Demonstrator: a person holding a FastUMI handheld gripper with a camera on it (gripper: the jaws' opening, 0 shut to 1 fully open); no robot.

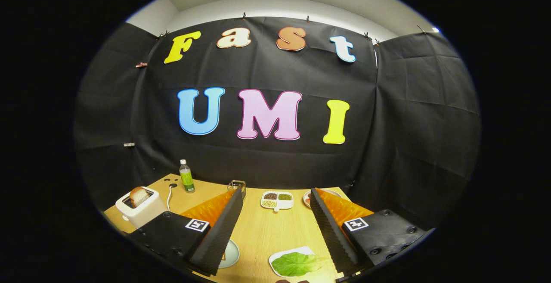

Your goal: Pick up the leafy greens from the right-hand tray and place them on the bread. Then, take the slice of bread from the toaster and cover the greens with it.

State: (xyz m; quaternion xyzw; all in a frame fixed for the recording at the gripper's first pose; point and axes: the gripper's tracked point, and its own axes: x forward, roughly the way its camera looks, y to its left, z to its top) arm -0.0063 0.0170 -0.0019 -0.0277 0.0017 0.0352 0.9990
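My gripper (275, 227) hangs open above the wooden table (258, 231), with nothing between its fingers. A green leaf (297, 263) lies on a white tray (280, 257) below and between the fingers, close to the right finger (329, 231). A pale plate (230, 255) peeks out beside the left finger (217, 235), which hides most of it along with whatever lies on it. Off to the left stands a white toaster (140, 207) with a slice of bread (138, 196) sticking up from its slot.
Beyond the fingers lies a white divided dish (277, 200) with beans and seeds. A round plate (308, 197) sits to its right, partly hidden. A green bottle (186, 176) and a small wire basket (237, 185) stand near the back edge. The toaster's cord (170, 194) runs to a table hole.
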